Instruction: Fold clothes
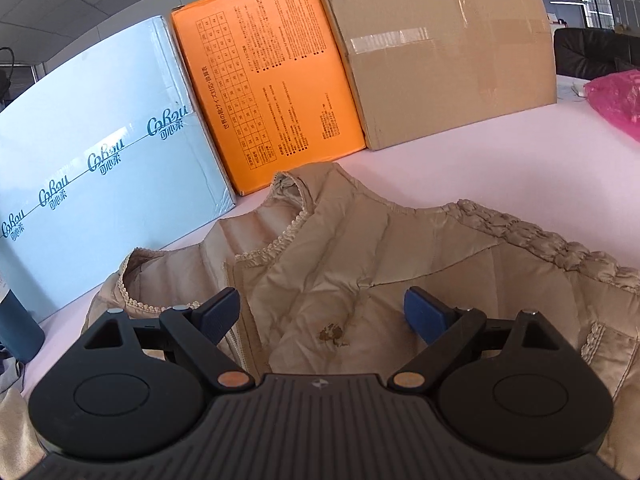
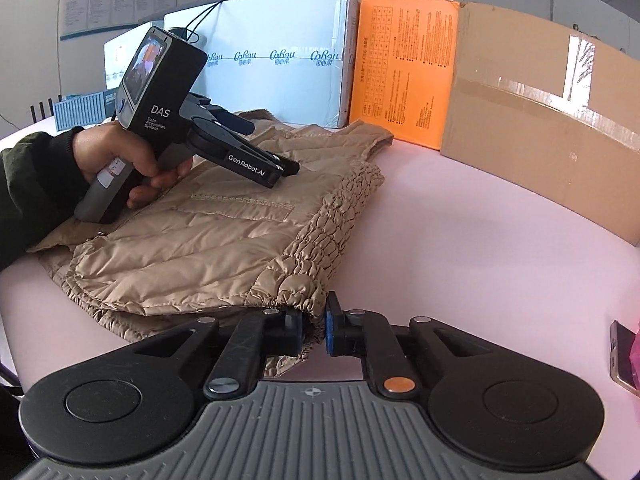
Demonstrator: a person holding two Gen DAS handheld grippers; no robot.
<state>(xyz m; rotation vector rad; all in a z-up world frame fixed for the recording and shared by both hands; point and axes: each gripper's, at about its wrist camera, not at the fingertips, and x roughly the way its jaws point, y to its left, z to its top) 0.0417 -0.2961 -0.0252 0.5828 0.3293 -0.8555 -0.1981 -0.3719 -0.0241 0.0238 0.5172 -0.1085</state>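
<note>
A beige quilted vest (image 1: 360, 264) (image 2: 224, 224) with ruffled armholes lies flat on the pale pink table (image 2: 460, 240). My left gripper (image 1: 322, 314) hovers over the vest's chest, open, with nothing between its blue pads; a small brown stain shows on the fabric below it. In the right wrist view that same left gripper (image 2: 290, 170) is held by a hand in a dark sleeve above the vest's upper part. My right gripper (image 2: 315, 330) is shut on the vest's near ruffled hem corner, fabric pinched between its pads.
Three boxes stand along the back: a light blue one (image 1: 100, 168), an orange one (image 1: 272, 88) and a brown cardboard one (image 1: 436, 52). A pink bag (image 1: 616, 98) lies at the right. A dark bottle (image 1: 18, 324) stands at the left edge.
</note>
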